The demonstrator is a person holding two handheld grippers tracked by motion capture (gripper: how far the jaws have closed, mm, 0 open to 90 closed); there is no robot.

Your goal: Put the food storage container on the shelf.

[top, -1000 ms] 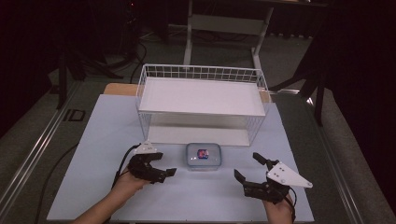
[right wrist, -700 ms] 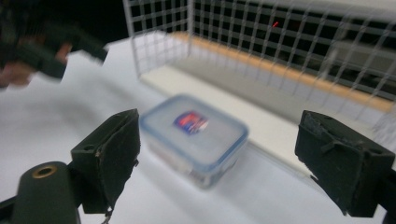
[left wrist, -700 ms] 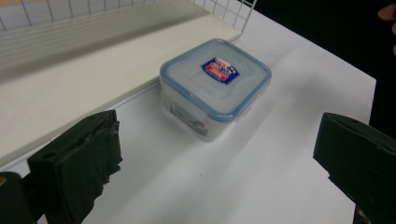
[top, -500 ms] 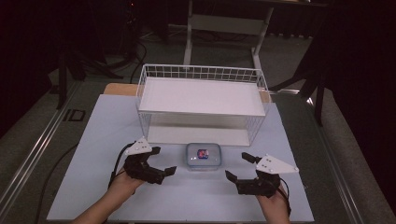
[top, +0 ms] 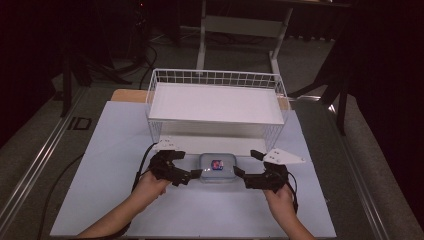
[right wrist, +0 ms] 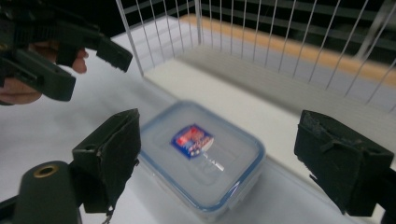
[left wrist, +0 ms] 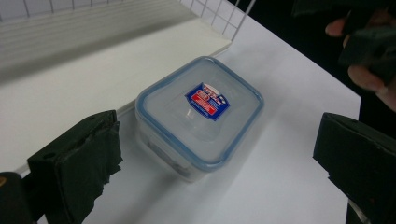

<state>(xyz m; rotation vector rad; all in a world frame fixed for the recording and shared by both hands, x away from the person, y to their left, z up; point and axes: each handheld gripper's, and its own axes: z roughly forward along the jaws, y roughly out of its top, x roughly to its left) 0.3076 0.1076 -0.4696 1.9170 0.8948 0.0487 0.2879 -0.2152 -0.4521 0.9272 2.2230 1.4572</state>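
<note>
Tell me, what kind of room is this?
Probably a lab or recording studio, not a home: a white table in a dark room, stands and cables behind, a wire basket, and hand-held tongs.

A lidded container [top: 218,168] sits on the table [top: 100,150] near its front middle, just in front of the wire basket [top: 216,102], which stands farther back at the centre. The left gripper [top: 186,167] lies just left of the container and the right gripper [top: 246,164] just right of it, each facing inward toward it.
</note>
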